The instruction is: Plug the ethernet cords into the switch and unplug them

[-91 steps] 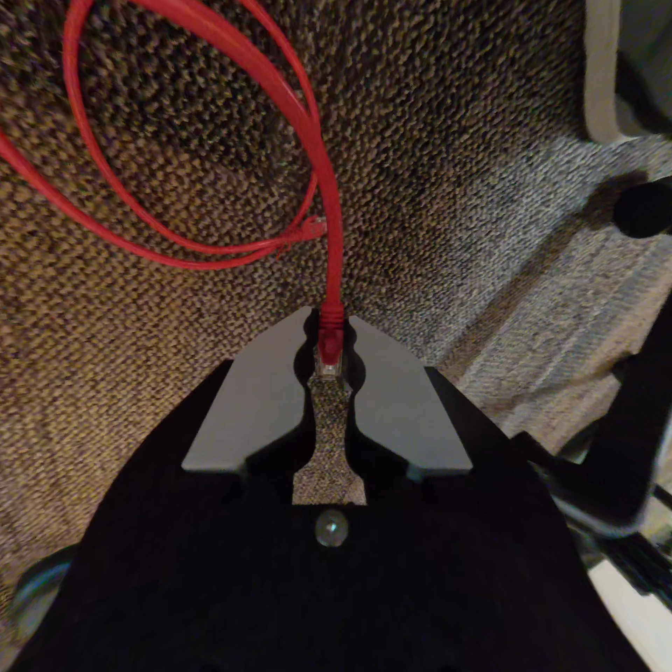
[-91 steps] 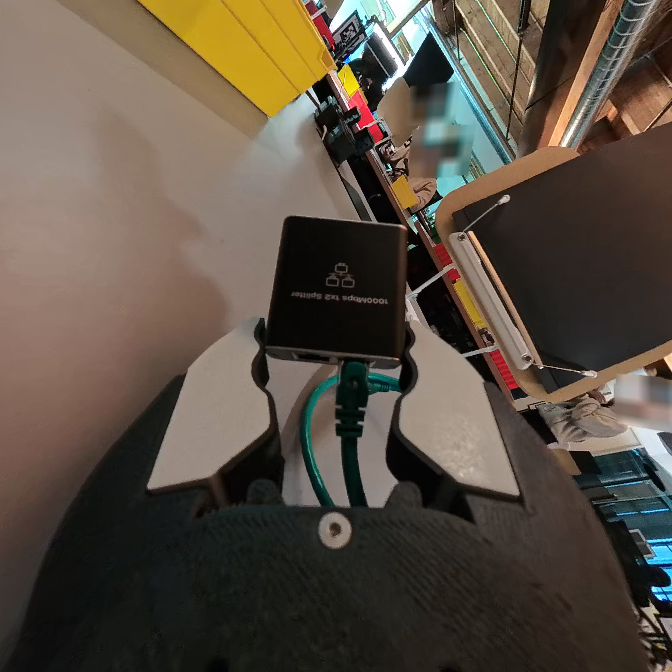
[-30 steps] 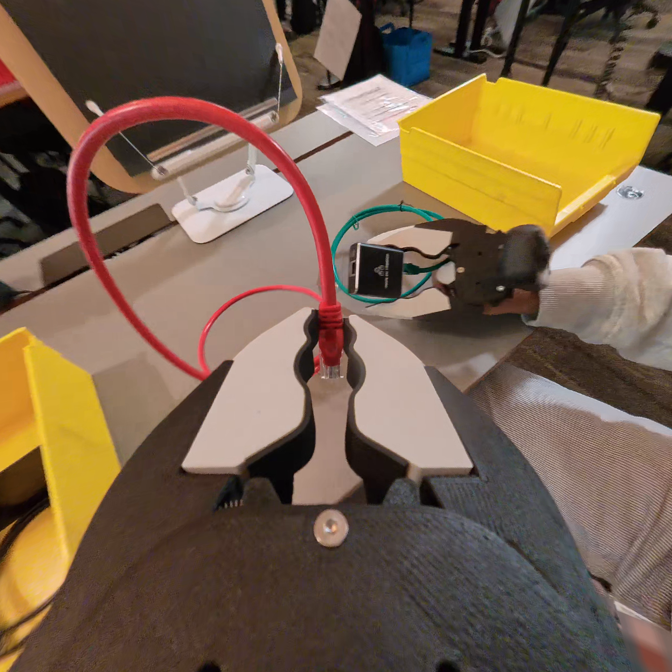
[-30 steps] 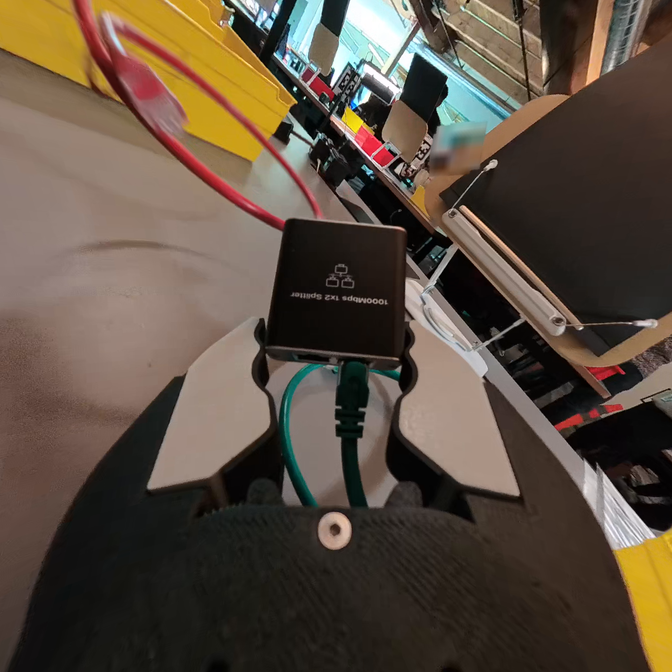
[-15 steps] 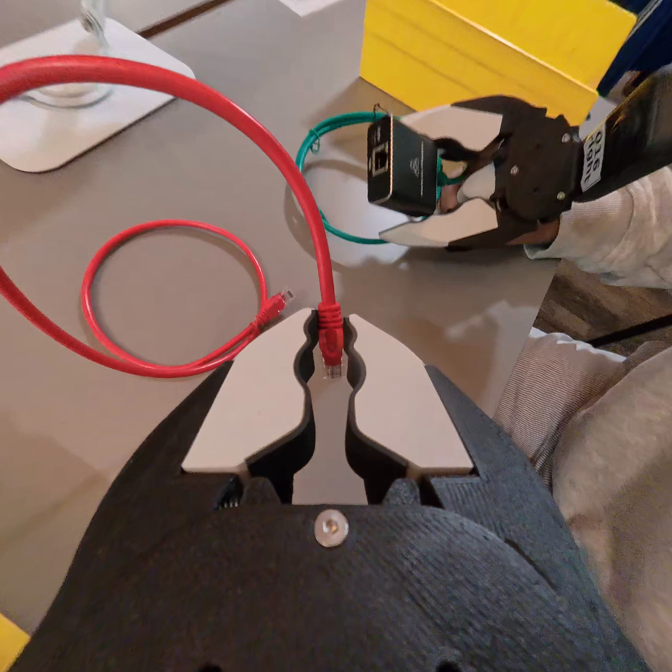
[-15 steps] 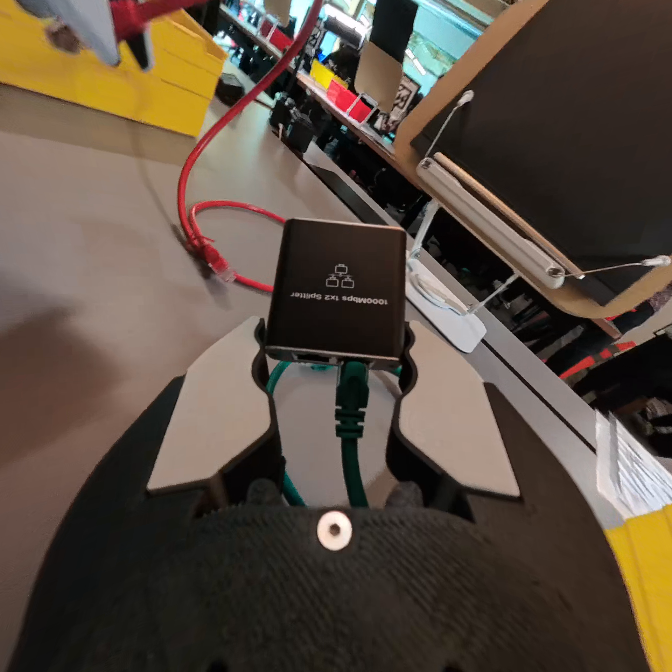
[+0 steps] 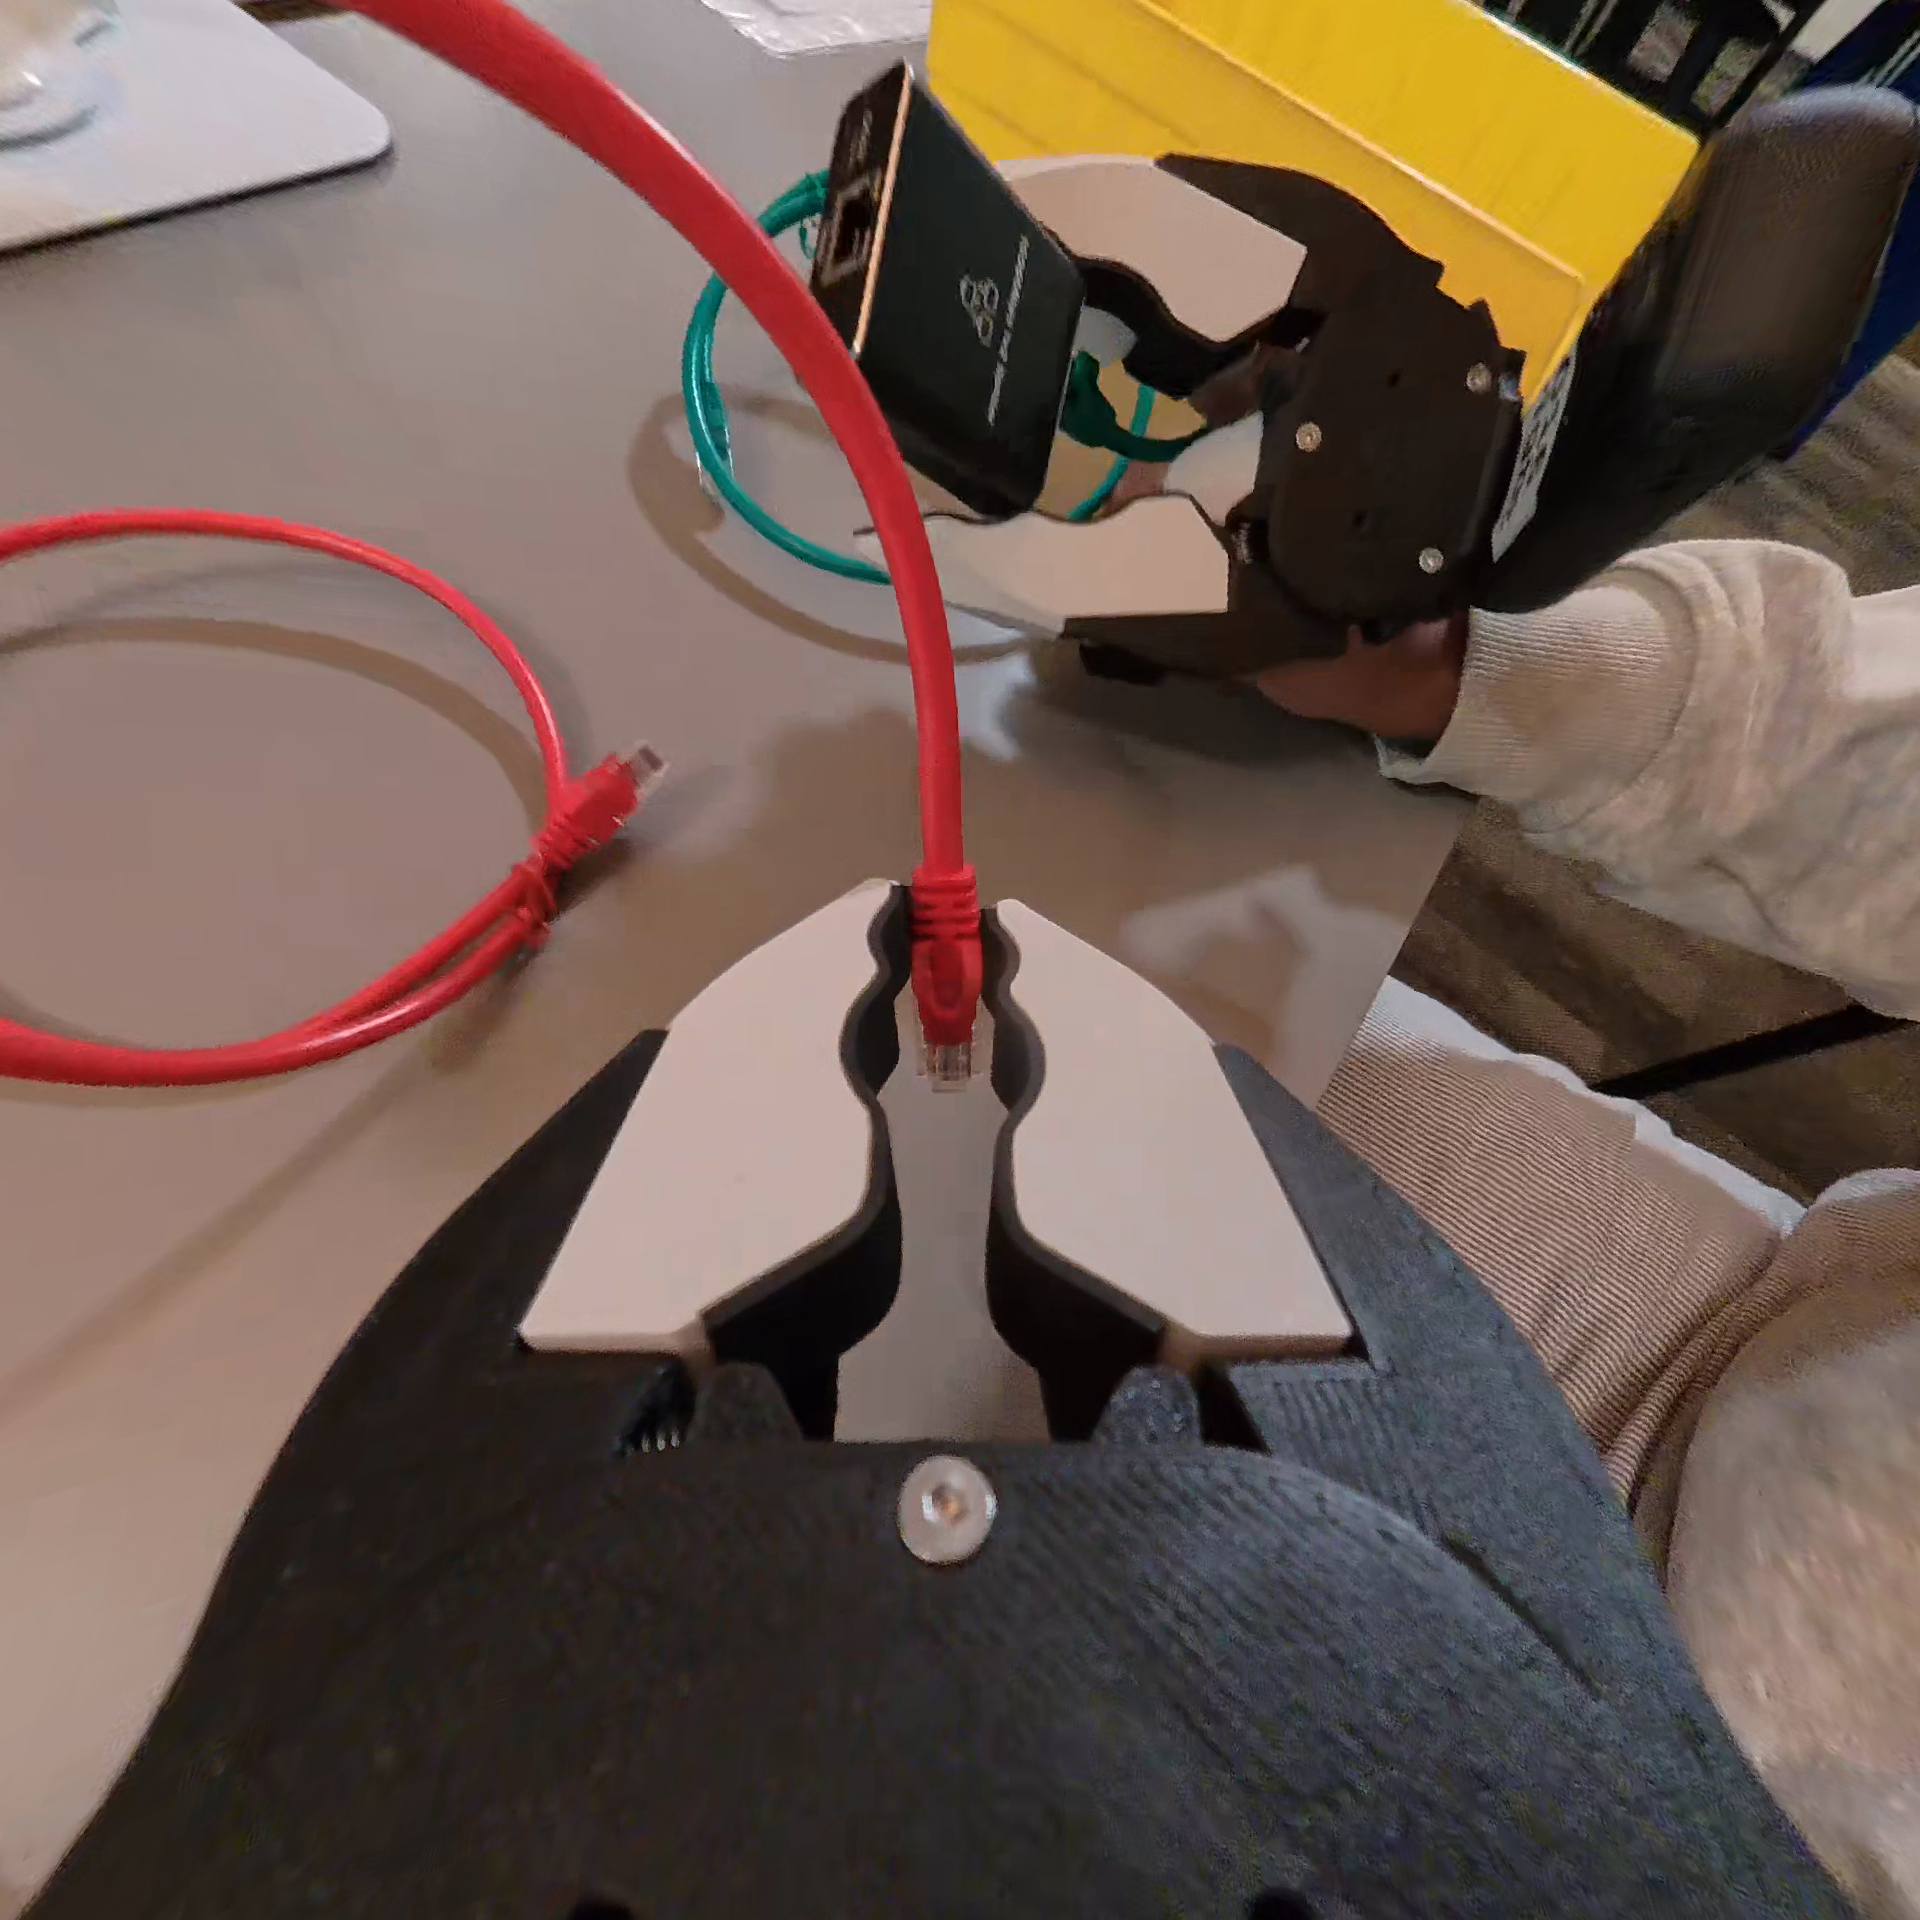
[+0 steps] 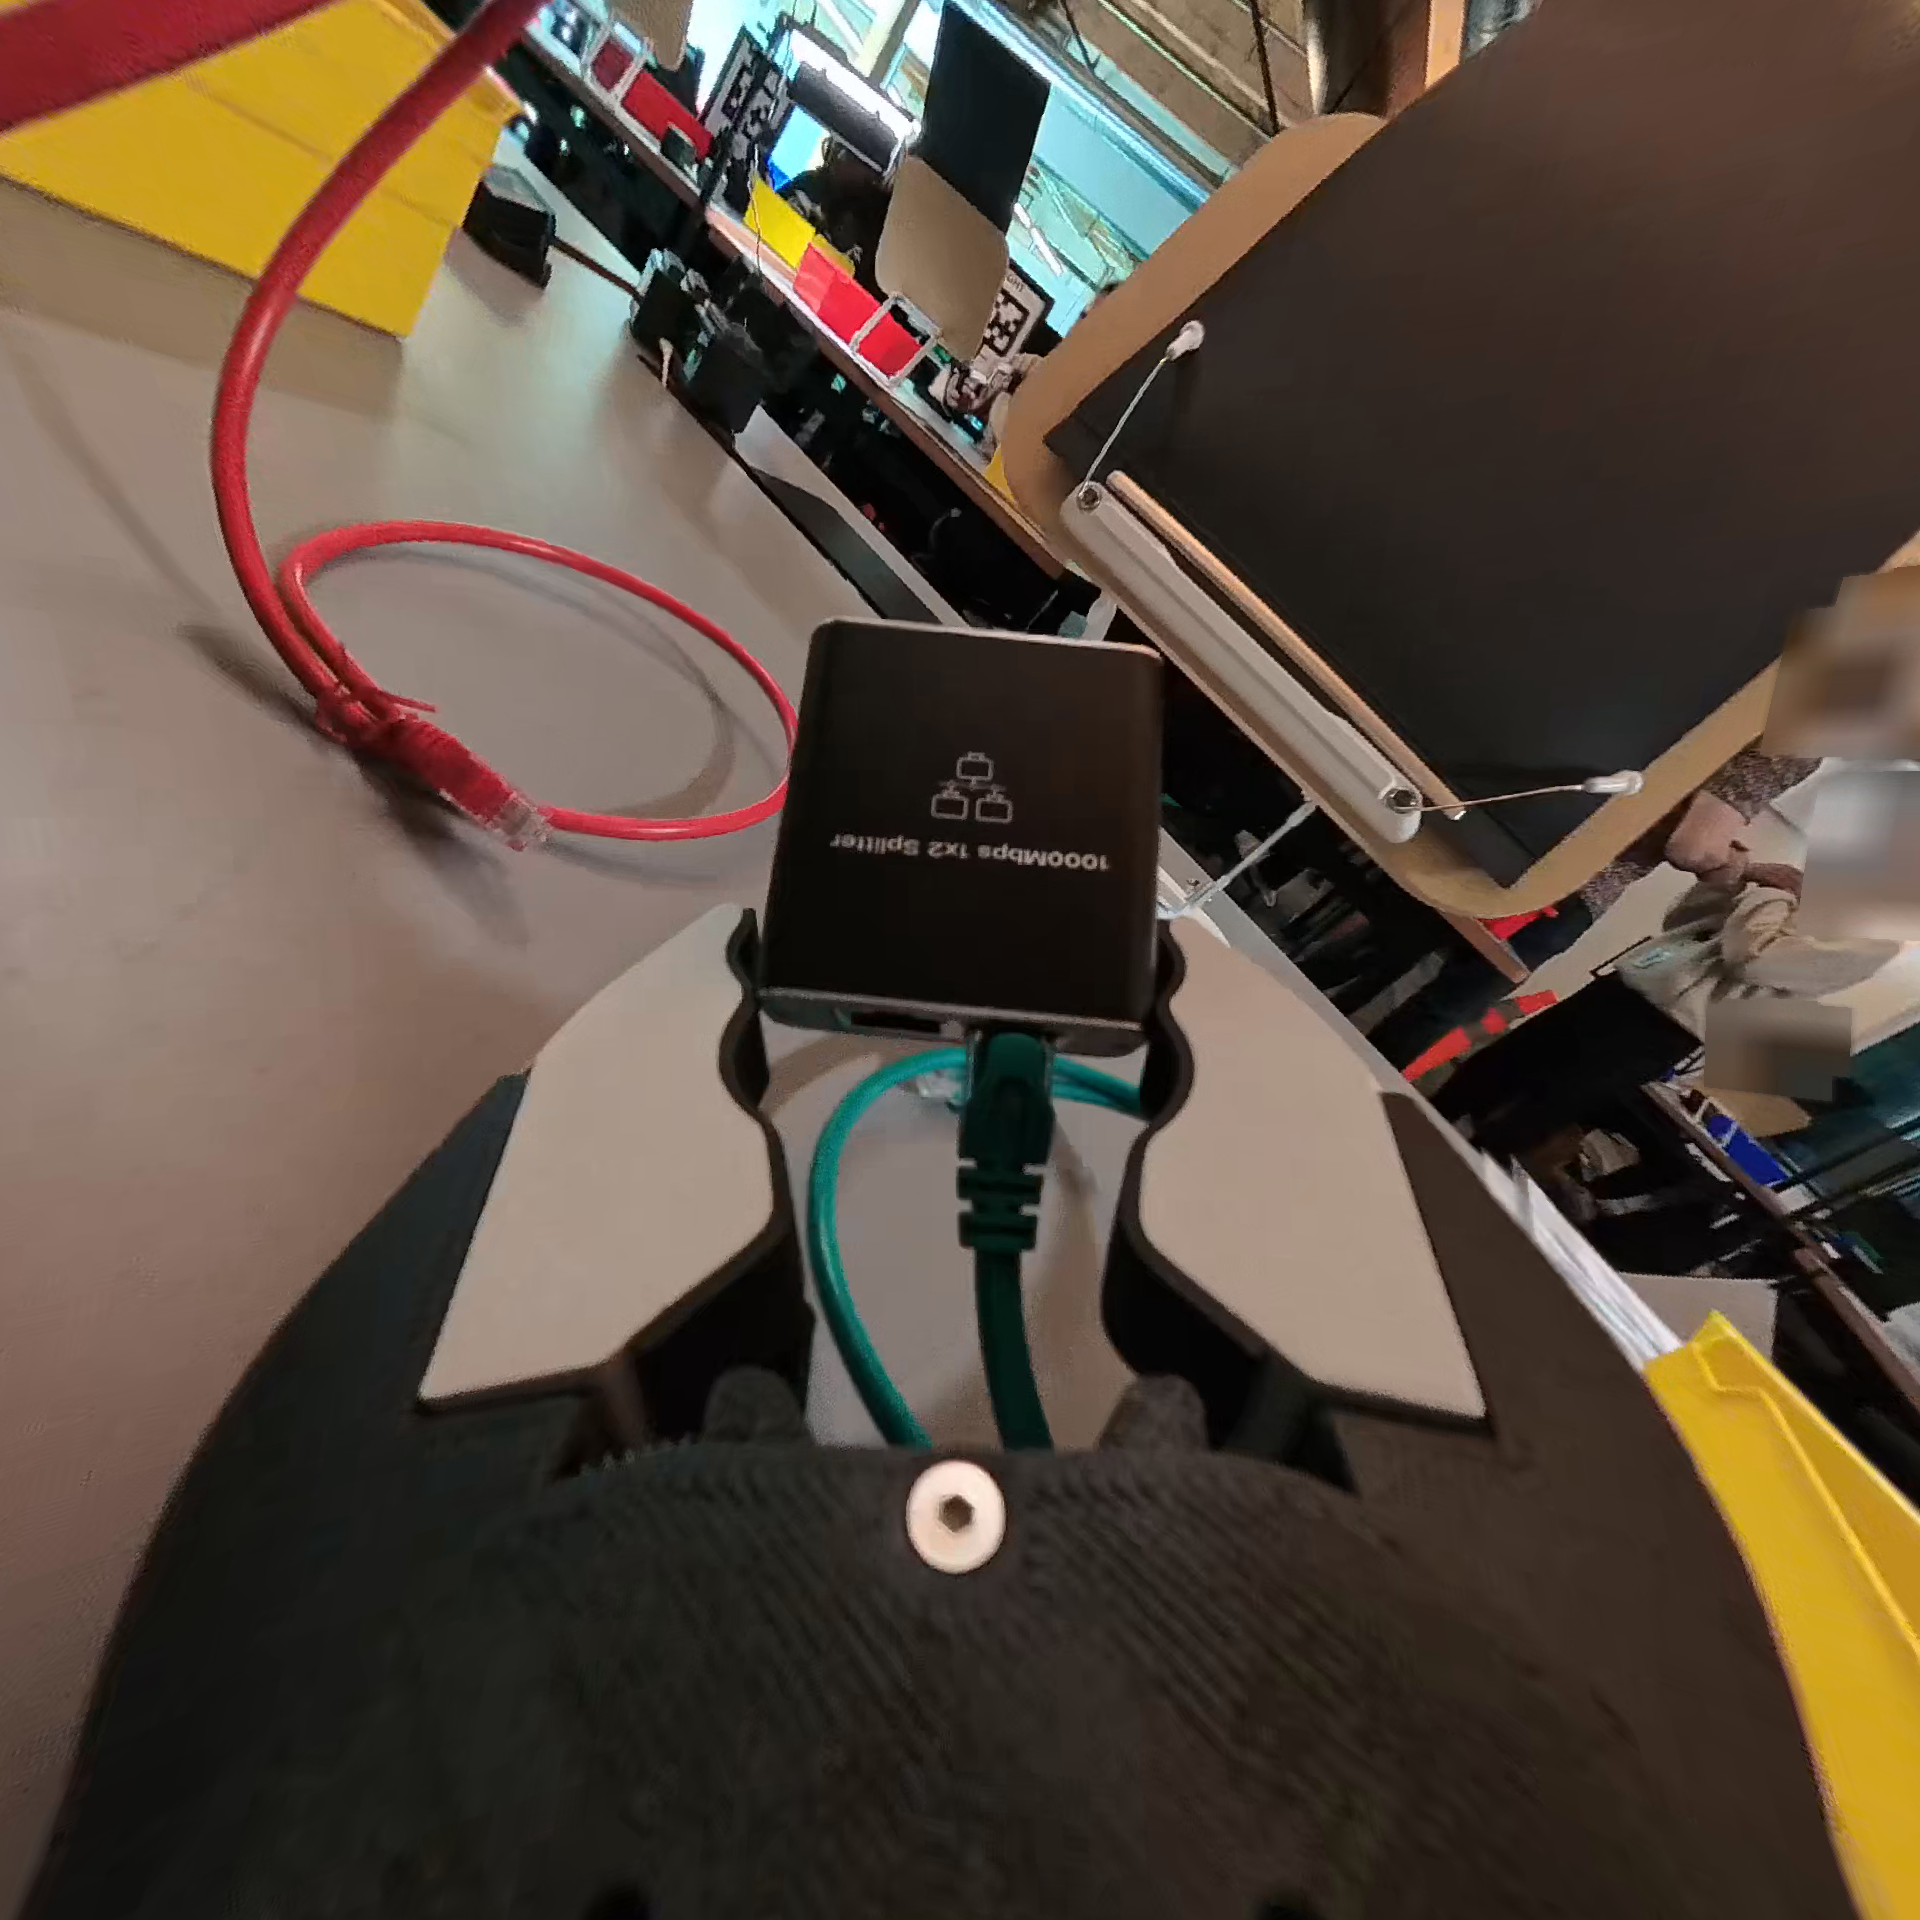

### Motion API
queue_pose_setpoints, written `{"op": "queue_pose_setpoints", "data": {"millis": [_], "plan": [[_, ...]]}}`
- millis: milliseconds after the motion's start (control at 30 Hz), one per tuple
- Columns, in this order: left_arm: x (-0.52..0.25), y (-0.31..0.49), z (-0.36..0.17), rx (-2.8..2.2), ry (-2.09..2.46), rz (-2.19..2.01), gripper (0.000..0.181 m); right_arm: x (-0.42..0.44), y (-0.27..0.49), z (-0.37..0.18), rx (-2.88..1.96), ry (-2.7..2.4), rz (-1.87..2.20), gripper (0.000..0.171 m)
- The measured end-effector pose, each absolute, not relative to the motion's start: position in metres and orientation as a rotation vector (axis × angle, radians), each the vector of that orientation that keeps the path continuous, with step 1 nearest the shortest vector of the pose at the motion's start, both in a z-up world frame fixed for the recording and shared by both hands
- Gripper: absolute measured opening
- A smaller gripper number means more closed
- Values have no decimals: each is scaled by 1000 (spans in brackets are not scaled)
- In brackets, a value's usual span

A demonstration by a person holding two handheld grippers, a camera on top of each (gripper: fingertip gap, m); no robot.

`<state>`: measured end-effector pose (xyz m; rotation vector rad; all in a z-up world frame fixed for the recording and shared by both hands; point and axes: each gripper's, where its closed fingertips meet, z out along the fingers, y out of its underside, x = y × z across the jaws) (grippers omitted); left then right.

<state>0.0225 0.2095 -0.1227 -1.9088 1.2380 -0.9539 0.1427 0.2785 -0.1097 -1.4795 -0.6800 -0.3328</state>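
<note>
My left gripper (image 7: 943, 940) is shut on the plug of a red ethernet cord (image 7: 943, 982), plug tip pointing back toward the camera. The cord arcs up and left; its other plug (image 7: 608, 795) lies on the grey table (image 7: 260, 364). My right gripper (image 8: 956, 961) is shut on a small black switch box (image 8: 966, 821), held above the table. A green cord (image 8: 1003, 1164) is plugged into the box's near side; the port beside it is empty. In the left wrist view the box (image 7: 956, 332) is tilted, its single open port (image 7: 854, 231) facing left.
A yellow bin (image 7: 1299, 135) stands behind the right gripper, another (image 8: 208, 156) at the table's far left. A black board on a white stand (image 8: 1507, 468) is at the back. A person's sleeve (image 7: 1714, 758) and lap are at the table's near edge.
The right gripper has brought the switch box closer to my left gripper and tilted it. The left gripper still holds the red plug, lower over the table.
</note>
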Motion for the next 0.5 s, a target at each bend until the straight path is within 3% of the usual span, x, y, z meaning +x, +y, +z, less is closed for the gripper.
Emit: {"op": "queue_pose_setpoints", "data": {"millis": [500], "plan": [[13, 247, -133, -1914, 1040, -1153, 13, 141, 278, -105, -1469, -666, -242, 72]]}}
